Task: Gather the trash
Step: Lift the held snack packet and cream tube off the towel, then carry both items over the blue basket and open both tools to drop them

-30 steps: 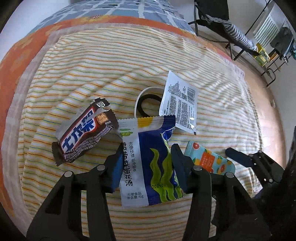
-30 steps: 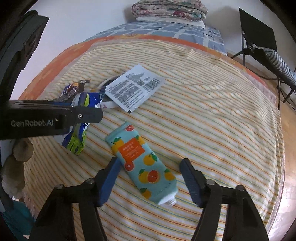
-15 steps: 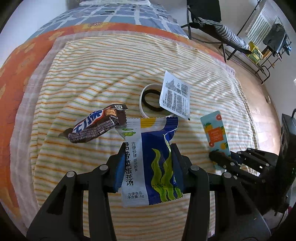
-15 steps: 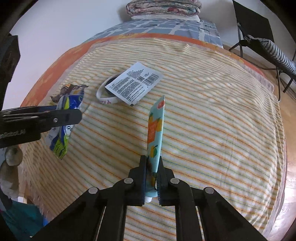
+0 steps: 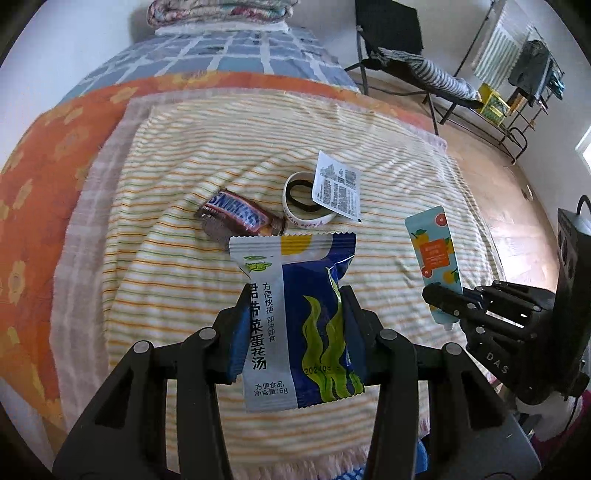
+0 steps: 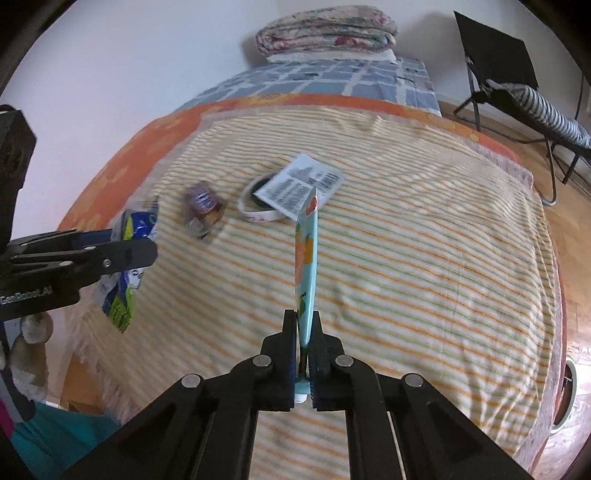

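Note:
My left gripper is shut on a blue and white soup packet and holds it above the striped blanket. My right gripper is shut on an orange-print tube, held upright edge-on; it also shows in the left wrist view. A brown Snickers wrapper, a white ring band and a white printed sachet lie on the blanket beyond both grippers.
The blanket covers a bed with an orange cover and a blue checked quilt. Folded bedding lies at the far end. A black chair and a rack stand on the wooden floor at right.
Both grippers have risen and pulled back with the packet and the tube. The right gripper closed on the tube one second ago. The Snickers wrapper has rolled over on the blanket.

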Action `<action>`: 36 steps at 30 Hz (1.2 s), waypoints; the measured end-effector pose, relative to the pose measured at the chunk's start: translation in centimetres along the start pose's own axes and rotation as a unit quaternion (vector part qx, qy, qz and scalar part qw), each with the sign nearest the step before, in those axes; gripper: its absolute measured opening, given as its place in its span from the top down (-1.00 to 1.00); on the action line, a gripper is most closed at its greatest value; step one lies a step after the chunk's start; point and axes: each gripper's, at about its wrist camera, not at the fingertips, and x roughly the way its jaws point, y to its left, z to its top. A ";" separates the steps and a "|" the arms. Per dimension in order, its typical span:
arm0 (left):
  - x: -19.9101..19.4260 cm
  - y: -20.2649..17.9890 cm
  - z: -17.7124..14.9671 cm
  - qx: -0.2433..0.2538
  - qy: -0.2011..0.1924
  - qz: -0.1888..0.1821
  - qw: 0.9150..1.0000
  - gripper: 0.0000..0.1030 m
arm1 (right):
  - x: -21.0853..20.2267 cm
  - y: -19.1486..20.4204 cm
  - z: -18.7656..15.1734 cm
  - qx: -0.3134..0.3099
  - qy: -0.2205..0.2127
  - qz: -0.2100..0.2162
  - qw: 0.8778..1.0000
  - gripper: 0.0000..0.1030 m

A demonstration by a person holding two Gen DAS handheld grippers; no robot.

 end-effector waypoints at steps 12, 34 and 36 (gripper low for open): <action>-3.7 -0.9 -4.1 0.034 -0.011 -0.013 0.999 0.13 | -4.2 3.9 -3.8 -0.018 -0.024 0.024 0.999 0.94; -7.3 -2.8 -13.0 0.063 -0.003 -0.046 0.997 0.13 | -8.5 6.6 -12.2 -0.020 -0.031 0.051 0.998 0.94; -7.1 -2.6 -13.9 0.060 0.006 -0.049 0.997 0.13 | -8.6 6.6 -13.1 -0.017 -0.028 0.051 0.998 0.94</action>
